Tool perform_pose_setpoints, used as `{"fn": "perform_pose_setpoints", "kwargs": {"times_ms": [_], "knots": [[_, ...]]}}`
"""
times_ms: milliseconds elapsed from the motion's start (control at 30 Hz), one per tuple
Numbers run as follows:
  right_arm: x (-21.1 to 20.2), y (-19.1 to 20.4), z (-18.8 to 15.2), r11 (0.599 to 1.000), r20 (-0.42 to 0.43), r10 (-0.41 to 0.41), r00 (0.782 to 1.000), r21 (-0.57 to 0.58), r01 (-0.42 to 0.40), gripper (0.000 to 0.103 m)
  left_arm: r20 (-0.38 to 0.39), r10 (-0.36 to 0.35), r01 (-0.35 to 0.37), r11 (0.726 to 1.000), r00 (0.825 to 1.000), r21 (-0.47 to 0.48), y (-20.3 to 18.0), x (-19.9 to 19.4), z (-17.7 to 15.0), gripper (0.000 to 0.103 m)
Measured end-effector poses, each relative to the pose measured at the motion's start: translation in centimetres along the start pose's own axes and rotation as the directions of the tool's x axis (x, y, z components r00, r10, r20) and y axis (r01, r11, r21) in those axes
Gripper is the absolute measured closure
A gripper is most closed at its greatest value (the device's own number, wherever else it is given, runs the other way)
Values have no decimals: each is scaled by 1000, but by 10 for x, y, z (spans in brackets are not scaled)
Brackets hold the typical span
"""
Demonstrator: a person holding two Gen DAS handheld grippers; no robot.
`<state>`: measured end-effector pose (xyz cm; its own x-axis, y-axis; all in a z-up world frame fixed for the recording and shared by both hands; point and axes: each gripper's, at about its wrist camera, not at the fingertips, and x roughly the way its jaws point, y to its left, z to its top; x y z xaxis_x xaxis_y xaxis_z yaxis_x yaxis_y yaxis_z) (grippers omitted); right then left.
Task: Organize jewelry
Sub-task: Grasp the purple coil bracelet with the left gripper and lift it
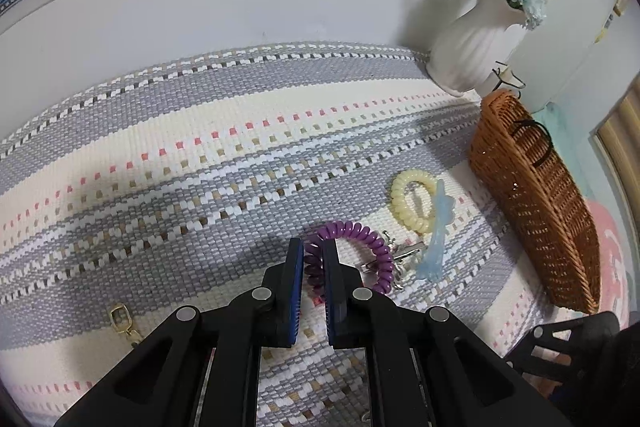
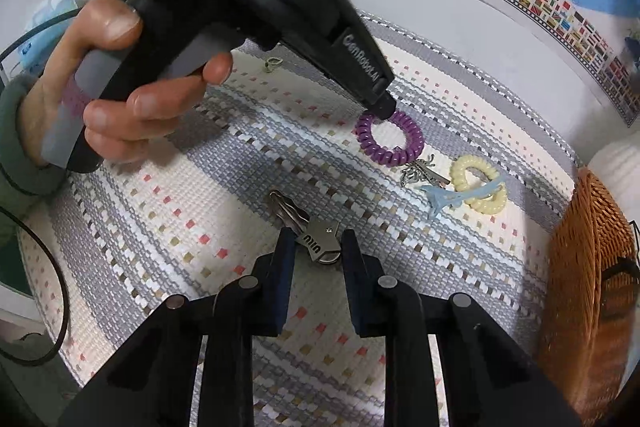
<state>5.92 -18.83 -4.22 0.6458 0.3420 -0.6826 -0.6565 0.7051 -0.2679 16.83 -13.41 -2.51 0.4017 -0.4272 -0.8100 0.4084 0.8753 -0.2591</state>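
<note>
Left wrist view: the left gripper [image 1: 313, 259] has its jaws drawn in narrow around one side of the purple spiral coil bracelet [image 1: 360, 247], coil seated between the blue pads, rest of the loop lying on the grey-and-cream woven mat [image 1: 200, 155]. Just right of it sit a small silver metal clip [image 1: 400, 254], a pale yellow coil hair tie [image 1: 414, 201] and a translucent light-blue claw clip [image 1: 436, 235], the clip overlapping the tie. Brown wicker basket [image 1: 536, 203] stands further right; white ribbed vase [image 1: 472, 47] w/ blue flowers behind it. Gold clasp [image 1: 120, 319] lies at lower left. Right wrist view: the right gripper [image 2: 316, 247] is moderately open, jaws straddling a silver metal hair clip w/ "miu" lettering [image 2: 320, 243]; contact can't be confirmed. The person's hand [image 2: 120, 99] holds the other gripper's handle, its tip at the bracelet.
</note>
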Motion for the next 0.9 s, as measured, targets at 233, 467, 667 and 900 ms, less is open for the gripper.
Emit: {"fn": "perform_pose_setpoints", "kwargs": {"times_ms": [233, 467, 667, 900], "knots": [[-31, -4, -8, 997, 32, -5, 999, 75, 3, 78, 22, -17, 17, 1000, 1000, 6, -2, -14, -3, 94], [-67, -11, -17, 990, 69, -15, 998, 143, 5, 78, 41, -27, 26, 1000, 999, 10, -3, -24, -5, 96], [-87, -17, -27, 982, 102, -16, 995, 191, -3, 78, 74, -42, 40, 999, 996, 28, -12, -36, -5, 98], [-86, -27, -29, 976, 104, -9, 995, 219, -14, 78, 49, -12, 10, 999, 999, 40, -14, -26, -4, 95]]}}
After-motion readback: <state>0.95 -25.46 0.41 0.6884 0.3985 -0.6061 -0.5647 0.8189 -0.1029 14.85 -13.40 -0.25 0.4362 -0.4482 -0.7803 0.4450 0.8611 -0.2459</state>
